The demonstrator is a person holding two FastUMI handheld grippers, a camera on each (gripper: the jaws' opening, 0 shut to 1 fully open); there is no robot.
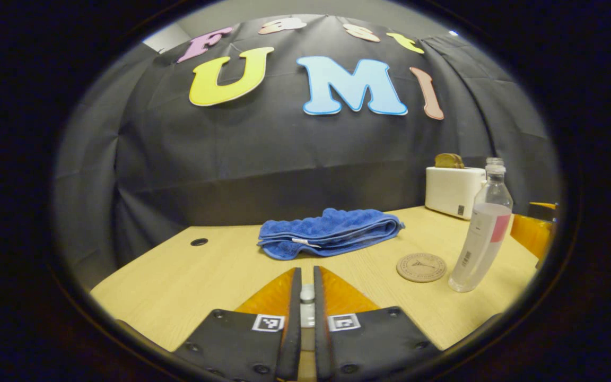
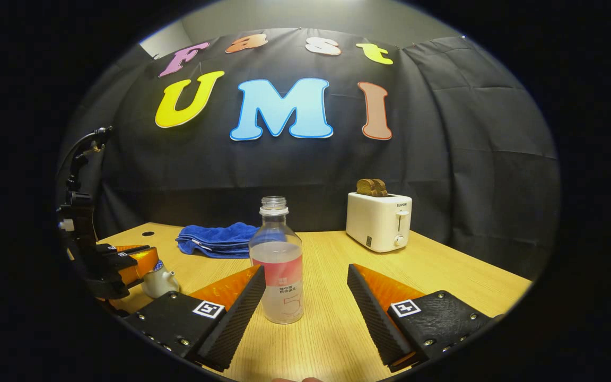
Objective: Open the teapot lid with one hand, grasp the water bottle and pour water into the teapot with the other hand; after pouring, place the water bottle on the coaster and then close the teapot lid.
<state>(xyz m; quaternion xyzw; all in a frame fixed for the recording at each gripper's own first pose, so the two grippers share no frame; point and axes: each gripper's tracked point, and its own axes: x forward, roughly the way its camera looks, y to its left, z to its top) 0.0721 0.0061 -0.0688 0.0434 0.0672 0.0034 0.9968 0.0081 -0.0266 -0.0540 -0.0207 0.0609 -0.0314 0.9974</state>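
Observation:
My left gripper (image 1: 307,289) is shut on the small white knob of the teapot lid (image 1: 307,296). From the right gripper view, that gripper (image 2: 134,265) sits on top of the little white teapot (image 2: 159,284) at the table's left edge; I cannot tell whether the lid is lifted. The clear, uncapped water bottle (image 2: 277,265) with a pink-and-white label stands upright, partly between the fingers of my right gripper (image 2: 304,271), which is open and not touching it. The bottle (image 1: 483,233) stands just right of the round cork coaster (image 1: 421,267), which is bare.
A folded blue towel (image 1: 329,233) lies at the back of the wooden table (image 1: 178,276). A white toaster (image 2: 380,220) holding bread stands at the back right. A cable hole (image 1: 198,242) is at the far left.

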